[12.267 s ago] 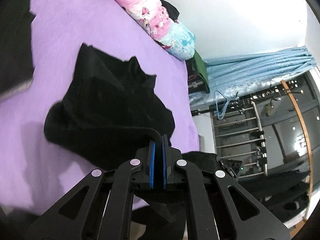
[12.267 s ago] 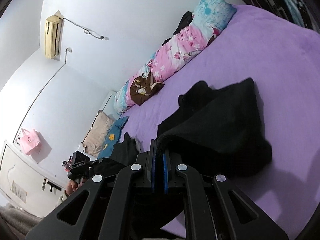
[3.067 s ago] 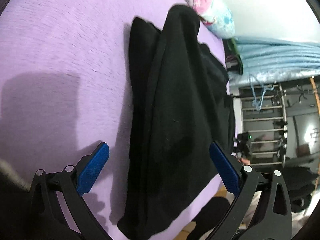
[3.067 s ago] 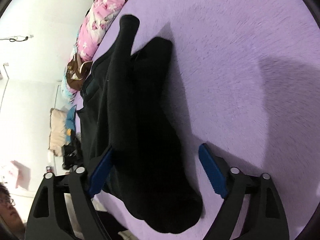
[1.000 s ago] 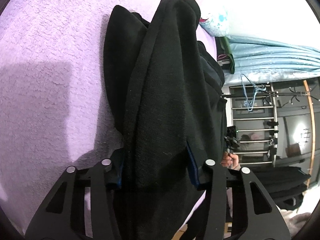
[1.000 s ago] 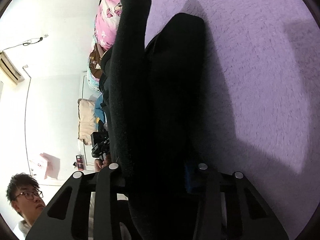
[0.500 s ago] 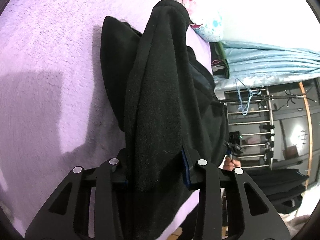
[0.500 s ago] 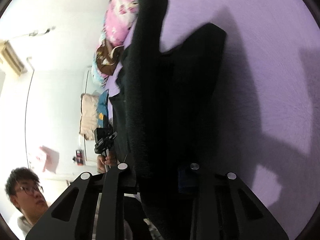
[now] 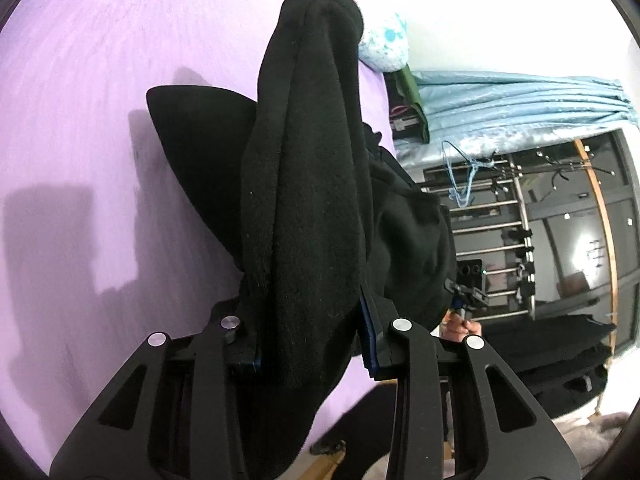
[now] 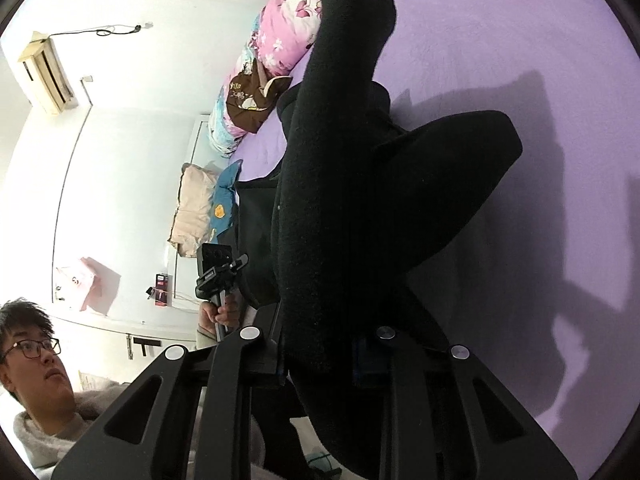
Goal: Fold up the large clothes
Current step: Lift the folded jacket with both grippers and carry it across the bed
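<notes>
A large black fleece garment (image 9: 308,200) hangs bunched lengthwise above the purple bed (image 9: 80,120). One flap of it sticks out to the side and throws a shadow on the cover. My left gripper (image 9: 310,344) is shut on the thick near end of the bundle, with the blue pads pressed into the cloth. In the right wrist view the same black garment (image 10: 340,200) rises over the purple bed (image 10: 540,60), and my right gripper (image 10: 320,360) is shut on its near end. The cloth hides most of both pads there.
A pink floral bolster (image 10: 288,32) and pillows (image 10: 196,208) lie along the bed's far side. A blue curtain (image 9: 520,108) and a metal rack (image 9: 500,220) stand beyond the bed's end. A person (image 10: 36,380) is at the lower left.
Both grippers have risen with the black garment. It now hangs higher off the bed, and the side flap has lifted clear. The jaws have drawn tighter on the cloth.
</notes>
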Tool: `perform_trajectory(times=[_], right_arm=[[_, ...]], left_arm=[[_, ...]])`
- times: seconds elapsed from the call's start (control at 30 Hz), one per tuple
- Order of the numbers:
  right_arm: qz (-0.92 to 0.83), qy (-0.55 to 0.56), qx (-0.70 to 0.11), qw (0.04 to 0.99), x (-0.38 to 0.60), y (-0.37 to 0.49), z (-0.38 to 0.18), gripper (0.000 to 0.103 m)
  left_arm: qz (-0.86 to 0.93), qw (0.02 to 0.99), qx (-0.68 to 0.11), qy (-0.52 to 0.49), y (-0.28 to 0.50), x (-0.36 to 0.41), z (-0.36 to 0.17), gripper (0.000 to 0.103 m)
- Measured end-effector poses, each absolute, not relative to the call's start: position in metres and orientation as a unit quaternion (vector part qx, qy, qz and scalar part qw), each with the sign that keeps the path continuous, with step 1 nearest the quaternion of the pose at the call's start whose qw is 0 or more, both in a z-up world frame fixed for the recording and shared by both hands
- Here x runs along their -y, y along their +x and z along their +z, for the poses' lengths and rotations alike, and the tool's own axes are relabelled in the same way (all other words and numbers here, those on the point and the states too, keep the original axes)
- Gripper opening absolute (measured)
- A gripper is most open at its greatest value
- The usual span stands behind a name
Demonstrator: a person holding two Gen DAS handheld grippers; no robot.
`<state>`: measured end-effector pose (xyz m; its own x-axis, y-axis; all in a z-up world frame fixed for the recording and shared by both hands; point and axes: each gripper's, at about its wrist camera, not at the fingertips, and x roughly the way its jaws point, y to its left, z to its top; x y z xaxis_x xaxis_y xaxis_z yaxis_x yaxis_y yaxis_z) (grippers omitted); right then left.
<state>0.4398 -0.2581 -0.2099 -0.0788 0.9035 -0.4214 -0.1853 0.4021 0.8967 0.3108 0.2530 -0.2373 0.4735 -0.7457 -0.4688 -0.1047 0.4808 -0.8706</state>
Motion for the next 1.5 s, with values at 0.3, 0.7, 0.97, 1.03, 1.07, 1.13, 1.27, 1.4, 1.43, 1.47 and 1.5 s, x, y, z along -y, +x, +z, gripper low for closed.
perform_trajectory(times=[0.3,0.7,0.97,1.03,1.07,1.13,1.27,1.4,1.43,1.47,1.5], right_arm=[[0.466,0.303,-0.571,0.604,0.28,0.376,-0.189,0.021],[0.501,0.285,-0.554,0.601,0.271,0.326,-0.143,0.021],[0.529,0.255,-0.547,0.596,0.217,0.316,-0.108,0.021],[0.538,0.245,-0.544,0.595,0.201,0.318,-0.098,0.021],[0.542,0.241,-0.543,0.594,0.199,0.316,-0.094,0.021],[0.553,0.23,-0.539,0.593,0.172,0.315,-0.081,0.021],[0.575,0.217,-0.53,0.584,0.139,0.32,-0.062,0.021],[0.597,0.199,-0.526,0.572,0.089,0.327,-0.046,0.021],[0.602,0.194,-0.525,0.569,0.079,0.327,-0.043,0.021],[0.609,0.188,-0.524,0.565,0.06,0.327,-0.037,0.021],[0.615,0.182,-0.523,0.562,0.044,0.326,-0.032,0.021]], left_arm=[[-0.218,0.712,-0.475,-0.469,0.259,-0.209,-0.226,0.032],[-0.215,0.715,-0.454,-0.485,0.189,-0.194,-0.193,0.032],[-0.209,0.741,-0.423,-0.478,0.152,-0.217,-0.14,0.032],[-0.206,0.747,-0.411,-0.48,0.141,-0.231,-0.125,0.032],[-0.207,0.749,-0.403,-0.484,0.137,-0.239,-0.117,0.032],[-0.205,0.754,-0.394,-0.485,0.13,-0.253,-0.106,0.032],[-0.191,0.773,-0.373,-0.476,0.11,-0.285,-0.072,0.032],[-0.171,0.792,-0.353,-0.469,0.083,-0.325,-0.042,0.032],[-0.165,0.795,-0.348,-0.47,0.076,-0.336,-0.038,0.032],[-0.16,0.797,-0.344,-0.47,0.069,-0.345,-0.034,0.032],[-0.152,0.801,-0.339,-0.47,0.061,-0.357,-0.028,0.032]])
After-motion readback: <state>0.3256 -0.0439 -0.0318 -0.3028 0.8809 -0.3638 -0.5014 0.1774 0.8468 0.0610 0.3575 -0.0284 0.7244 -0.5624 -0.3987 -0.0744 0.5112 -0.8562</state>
